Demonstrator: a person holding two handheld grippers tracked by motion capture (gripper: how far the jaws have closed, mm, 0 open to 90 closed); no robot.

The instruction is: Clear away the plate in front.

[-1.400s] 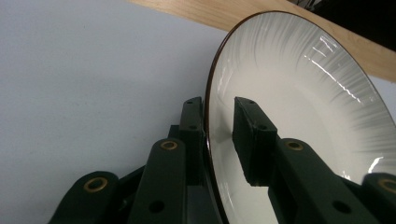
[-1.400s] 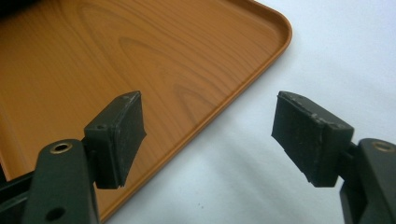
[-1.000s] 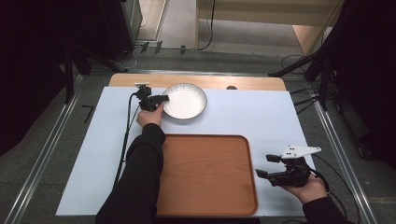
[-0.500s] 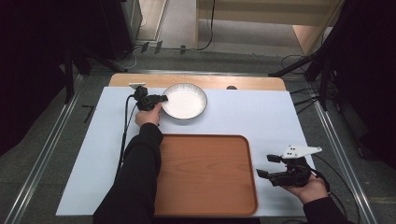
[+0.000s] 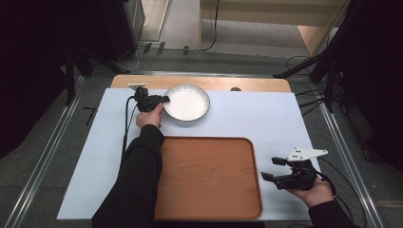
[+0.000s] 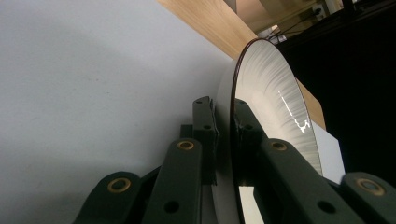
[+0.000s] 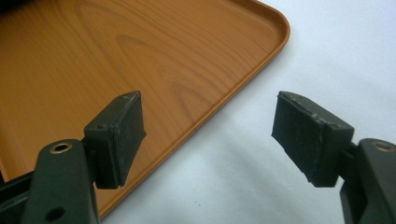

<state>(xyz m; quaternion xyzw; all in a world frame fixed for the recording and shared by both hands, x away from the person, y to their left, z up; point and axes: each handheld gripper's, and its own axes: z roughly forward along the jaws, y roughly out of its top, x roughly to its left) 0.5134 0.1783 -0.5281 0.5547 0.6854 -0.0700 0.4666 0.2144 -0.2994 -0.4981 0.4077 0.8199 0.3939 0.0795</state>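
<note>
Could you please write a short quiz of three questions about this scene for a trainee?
1. True or false: the left hand-held gripper is shut on the rim of the white plate.
2. What lies beside the right hand-held gripper? A) the wooden tray B) a cup C) a spoon
3. Fill in: the right hand-held gripper's jaws are ____.

Key
1. True; a pad sits on each side of the rim.
2. A; the tray's corner is near the jaws.
3. Open, with nothing between them.
</note>
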